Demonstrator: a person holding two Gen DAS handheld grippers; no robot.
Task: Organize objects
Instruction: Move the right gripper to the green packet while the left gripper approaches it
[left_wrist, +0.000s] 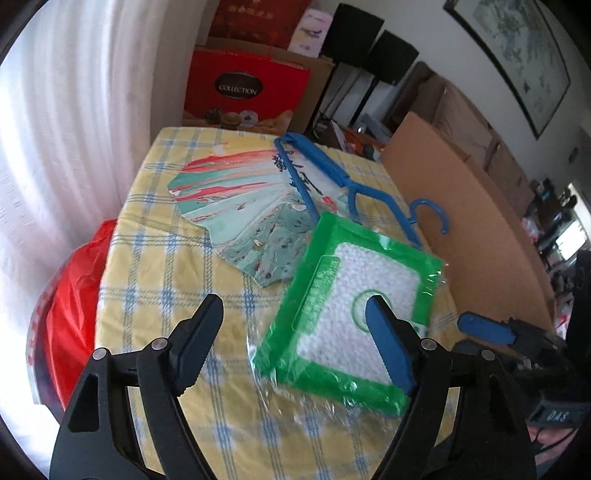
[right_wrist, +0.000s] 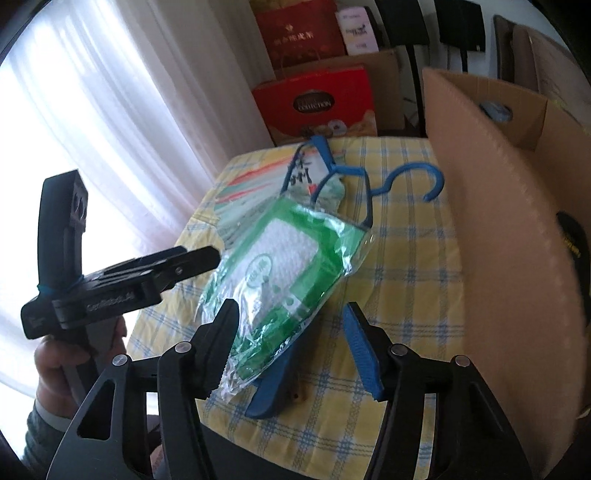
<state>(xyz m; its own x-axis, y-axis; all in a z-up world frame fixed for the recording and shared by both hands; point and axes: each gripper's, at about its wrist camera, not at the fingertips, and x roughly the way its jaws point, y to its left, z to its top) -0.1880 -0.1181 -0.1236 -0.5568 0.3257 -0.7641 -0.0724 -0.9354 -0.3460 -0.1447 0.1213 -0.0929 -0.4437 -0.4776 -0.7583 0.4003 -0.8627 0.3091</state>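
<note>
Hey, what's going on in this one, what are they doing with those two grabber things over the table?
A person is tidying a table covered in a yellow checked cloth, holding a tool in each hand. Both the left tool and the right tool are open and closing in on the green plastic packet, with its edges between their fingers. Neither clearly grips it yet. A blue hanger and a colourful paper fan lie untouched behind it.

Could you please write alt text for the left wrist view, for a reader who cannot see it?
The left tongs stand open above a green plastic-wrapped packet on a yellow checked tablecloth. Behind it lie a colourful fan and a blue hanger; a cardboard box stands on the right.
</note>
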